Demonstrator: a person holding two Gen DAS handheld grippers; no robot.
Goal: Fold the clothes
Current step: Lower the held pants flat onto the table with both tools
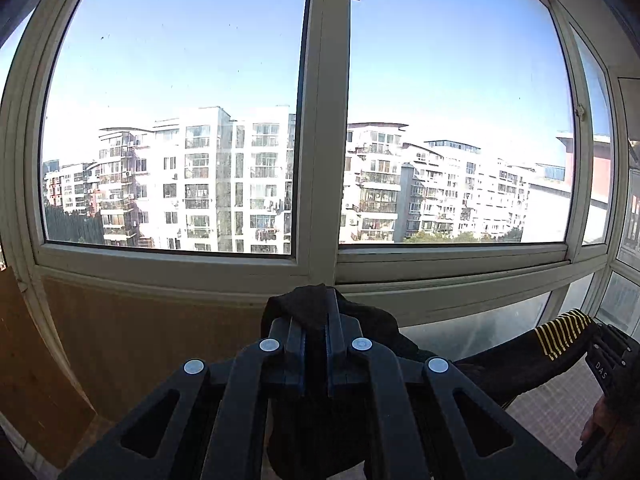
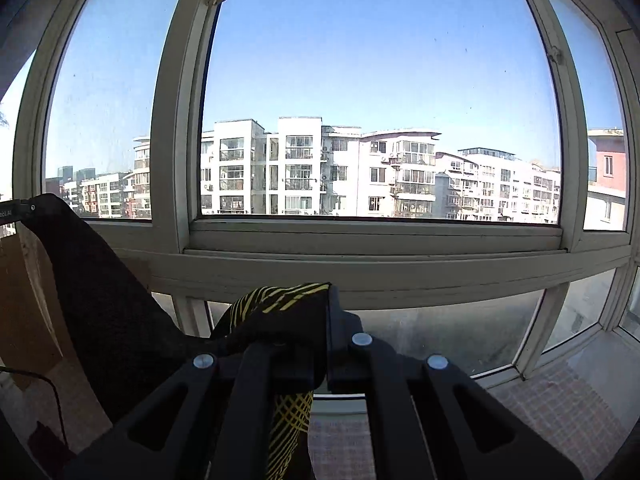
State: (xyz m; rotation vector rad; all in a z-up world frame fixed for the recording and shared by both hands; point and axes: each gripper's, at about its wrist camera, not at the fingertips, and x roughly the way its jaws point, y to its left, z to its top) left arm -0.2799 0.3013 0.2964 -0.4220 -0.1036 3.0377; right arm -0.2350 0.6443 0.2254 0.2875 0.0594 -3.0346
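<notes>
Both claws hold one black garment [image 1: 516, 364] up before the window [image 1: 320, 120], so the step looks like spreading it out. The left claw [image 1: 316, 312] is clenched on plain black cloth, the right claw [image 2: 324, 300] on the yellow-striped cuff [image 2: 280, 300]. Next it probably needs lowering flat, kept stretched.

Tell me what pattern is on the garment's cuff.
Thin yellow stripes on black cuff, clearest in the right wrist view.
</notes>
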